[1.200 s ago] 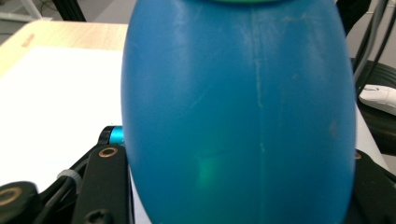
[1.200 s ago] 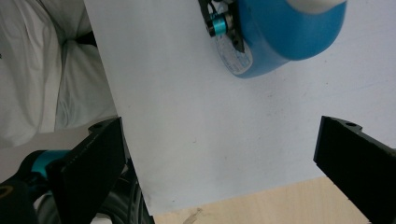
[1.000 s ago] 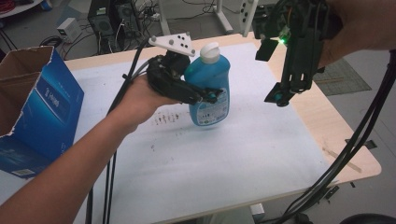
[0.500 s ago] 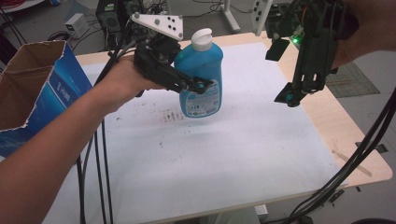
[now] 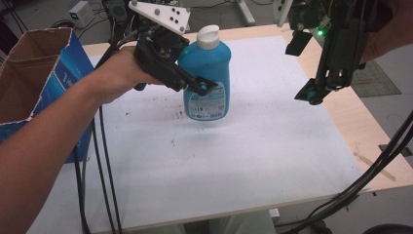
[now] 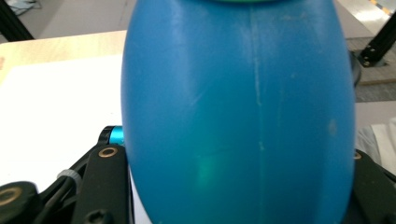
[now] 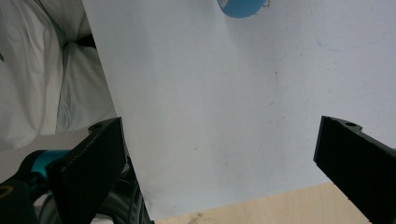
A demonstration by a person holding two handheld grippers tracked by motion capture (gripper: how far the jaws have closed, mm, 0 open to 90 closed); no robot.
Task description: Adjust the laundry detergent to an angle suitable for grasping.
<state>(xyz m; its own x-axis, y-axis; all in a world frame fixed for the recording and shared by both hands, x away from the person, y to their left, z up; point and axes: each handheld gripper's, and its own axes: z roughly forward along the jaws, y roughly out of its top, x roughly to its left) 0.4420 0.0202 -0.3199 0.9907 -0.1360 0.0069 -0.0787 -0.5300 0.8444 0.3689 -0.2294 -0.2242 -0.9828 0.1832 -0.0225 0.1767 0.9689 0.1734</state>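
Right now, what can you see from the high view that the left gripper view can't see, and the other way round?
High view alone: the bottle's white cap, its label, the cardboard box, and the right gripper held open above the table.
Left gripper view alone: close-up scratches and a seam running down the blue bottle's side.
Both: the blue bottle clamped in the left gripper, and the white table.

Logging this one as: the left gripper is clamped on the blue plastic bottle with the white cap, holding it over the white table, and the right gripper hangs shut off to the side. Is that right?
One detail is off. The right gripper is open: the right gripper view shows its black jaws wide apart with nothing between them. The rest holds: the left gripper is clamped on the blue plastic bottle with the white cap over the white table.
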